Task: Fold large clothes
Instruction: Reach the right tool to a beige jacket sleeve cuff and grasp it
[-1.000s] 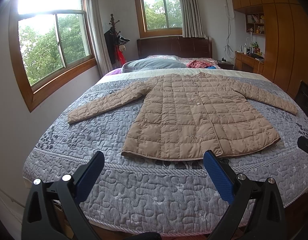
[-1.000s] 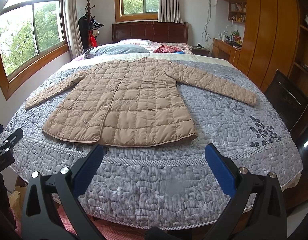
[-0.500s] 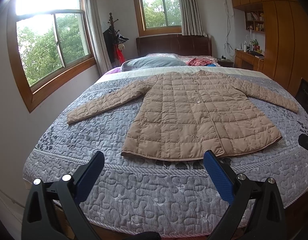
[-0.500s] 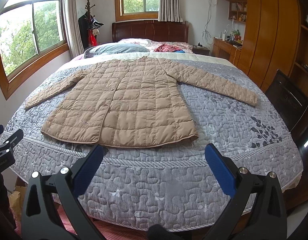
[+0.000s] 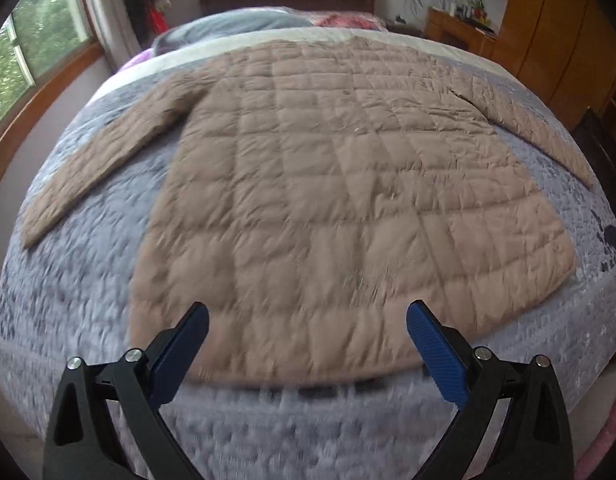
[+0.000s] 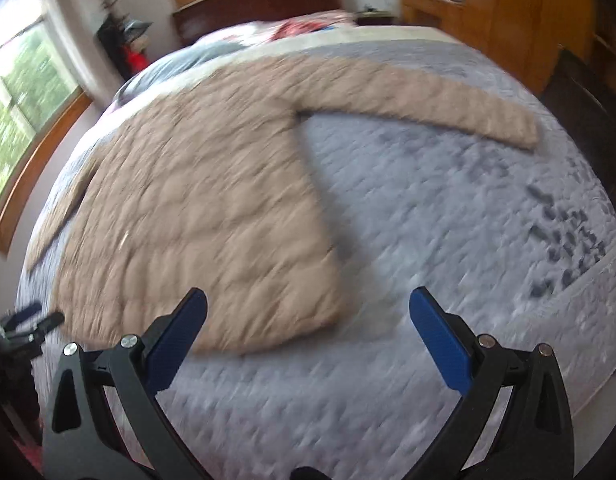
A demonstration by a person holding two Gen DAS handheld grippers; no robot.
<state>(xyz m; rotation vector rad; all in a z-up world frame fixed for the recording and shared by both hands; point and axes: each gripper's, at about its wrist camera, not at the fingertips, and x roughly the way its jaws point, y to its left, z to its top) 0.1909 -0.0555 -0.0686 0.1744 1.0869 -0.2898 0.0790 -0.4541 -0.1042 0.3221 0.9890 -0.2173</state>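
Folding hadn't started: coat (image 5: 328, 184) lay flat on the bed (image 5: 87, 280), both grippers' jaws spread, empty, near its hem.

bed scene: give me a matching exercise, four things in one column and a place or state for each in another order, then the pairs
Things:
1. tan quilted coat
2. grey patterned quilted bedspread
3. left gripper
4. grey pillow

Places or states:
A. at the head of the bed, beyond the coat's collar
B. spread flat, front up, both sleeves out to the sides
C. jaws wide apart, holding nothing, over the coat's hem
D. lying under the coat, covering the bed

Pairs: 1-B, 2-D, 3-C, 4-A
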